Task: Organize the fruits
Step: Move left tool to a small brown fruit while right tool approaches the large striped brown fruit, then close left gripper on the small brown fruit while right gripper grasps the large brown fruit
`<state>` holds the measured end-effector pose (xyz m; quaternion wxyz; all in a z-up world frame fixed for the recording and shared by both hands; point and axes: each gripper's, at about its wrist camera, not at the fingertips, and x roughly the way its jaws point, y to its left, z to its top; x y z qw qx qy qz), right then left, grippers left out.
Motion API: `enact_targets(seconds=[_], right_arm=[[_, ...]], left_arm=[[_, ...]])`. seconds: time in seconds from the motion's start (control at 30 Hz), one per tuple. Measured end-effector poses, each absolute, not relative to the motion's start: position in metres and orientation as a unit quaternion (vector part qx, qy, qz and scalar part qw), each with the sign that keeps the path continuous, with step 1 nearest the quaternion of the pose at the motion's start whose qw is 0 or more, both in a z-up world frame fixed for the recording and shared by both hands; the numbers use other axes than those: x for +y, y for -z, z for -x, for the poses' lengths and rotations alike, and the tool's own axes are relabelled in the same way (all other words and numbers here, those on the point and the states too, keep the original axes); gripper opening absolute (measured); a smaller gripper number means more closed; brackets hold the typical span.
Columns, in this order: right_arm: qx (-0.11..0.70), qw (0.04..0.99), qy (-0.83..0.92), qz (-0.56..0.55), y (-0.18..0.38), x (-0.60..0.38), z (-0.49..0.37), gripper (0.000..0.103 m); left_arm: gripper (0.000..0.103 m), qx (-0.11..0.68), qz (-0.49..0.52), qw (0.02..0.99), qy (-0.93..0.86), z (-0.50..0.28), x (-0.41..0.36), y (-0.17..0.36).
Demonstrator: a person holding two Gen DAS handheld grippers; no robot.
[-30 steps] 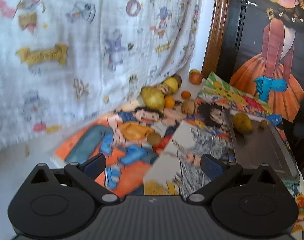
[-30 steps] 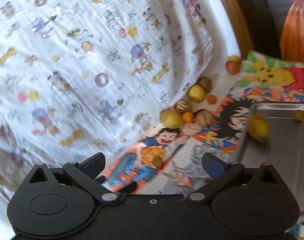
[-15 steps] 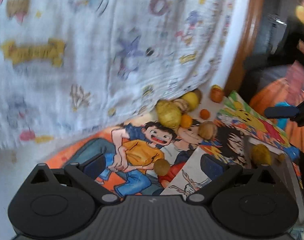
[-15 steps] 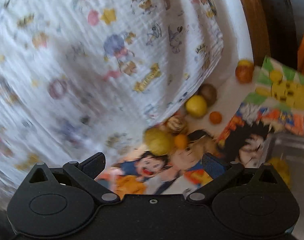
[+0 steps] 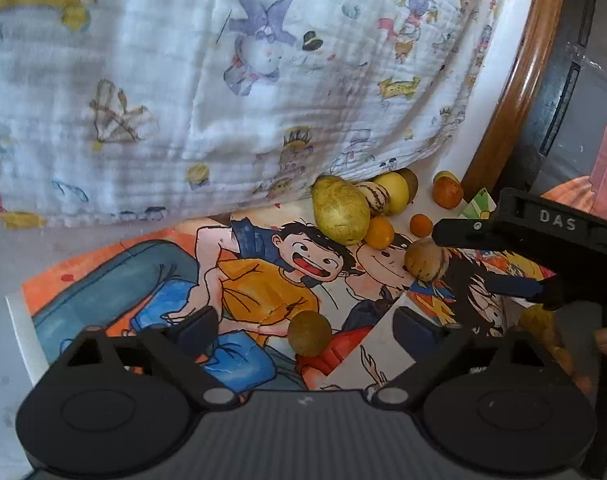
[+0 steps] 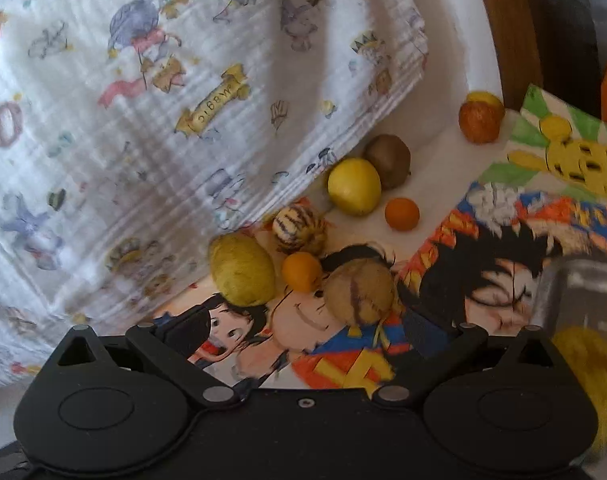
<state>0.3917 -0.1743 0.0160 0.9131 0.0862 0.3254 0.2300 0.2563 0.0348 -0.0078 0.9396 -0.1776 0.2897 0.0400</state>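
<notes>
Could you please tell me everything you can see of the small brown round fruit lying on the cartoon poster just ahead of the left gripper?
The small brown round fruit is dull olive-brown, matte and slightly rough-skinned, like a kiwi or longan. It rests alone on the cartoon poster, over the painted orange shirt, touching no other fruit. It lies between and just beyond the fingertips of the left gripper, whose jaws are open around it without contact.
</notes>
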Motion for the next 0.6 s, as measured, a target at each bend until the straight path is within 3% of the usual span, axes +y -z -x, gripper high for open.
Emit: enact_targets(seconds=[0.37,0.6], right_arm=[[0.314,0.926,-0.209,-0.027,0.005,-0.153,-0.411,0.102],[0.330,0.922,-0.201,-0.019,0.010,-0.148,-0.425,0.092]], left_arm=[[0.078,0.296,0.140,0.945,-0.029,-0.266,0.018,0.017],[0.075,0.299,0.118,0.946,-0.038,-0.268,0.011,0.017]])
